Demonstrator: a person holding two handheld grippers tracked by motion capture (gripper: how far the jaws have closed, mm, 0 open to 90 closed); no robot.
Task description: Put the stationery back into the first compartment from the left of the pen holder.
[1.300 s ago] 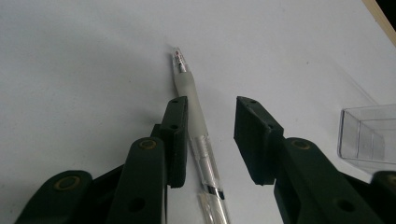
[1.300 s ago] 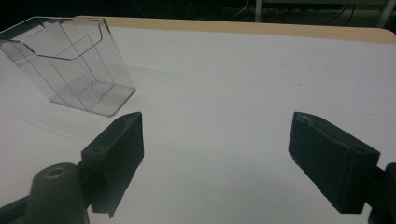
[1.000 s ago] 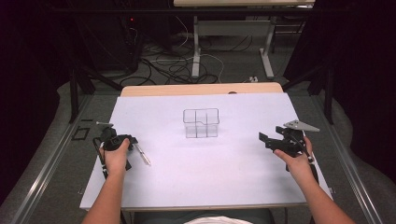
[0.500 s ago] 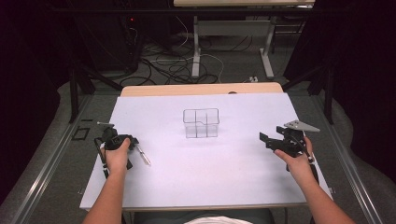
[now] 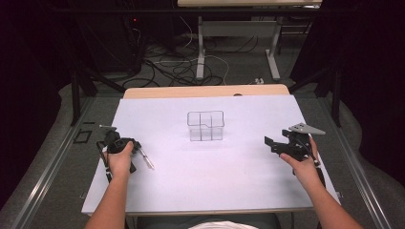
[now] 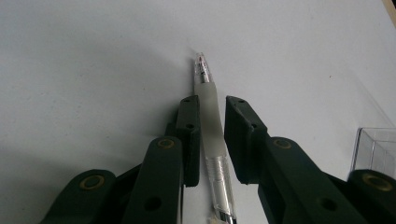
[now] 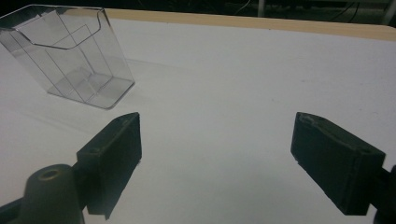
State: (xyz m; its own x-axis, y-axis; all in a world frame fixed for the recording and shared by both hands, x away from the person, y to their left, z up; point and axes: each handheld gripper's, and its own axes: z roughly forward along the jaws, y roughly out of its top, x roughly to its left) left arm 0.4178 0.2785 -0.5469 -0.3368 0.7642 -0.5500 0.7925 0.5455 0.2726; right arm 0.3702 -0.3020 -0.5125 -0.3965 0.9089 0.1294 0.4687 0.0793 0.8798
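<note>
The left gripper has just been closing its jaws around a clear pen, which lies flat on the white table at eight o'clock from the clear plastic organizer. The right gripper, at four o'clock from it, stands wide open, holding nothing.

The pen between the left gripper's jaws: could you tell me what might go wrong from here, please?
The left gripper has just been closing on the pen, holding its smooth frosted sleeve near the tip; the long barrel could droop or slip when lifted. The clear holder looks light, so a misjudged insertion could nudge or tip it.
</note>
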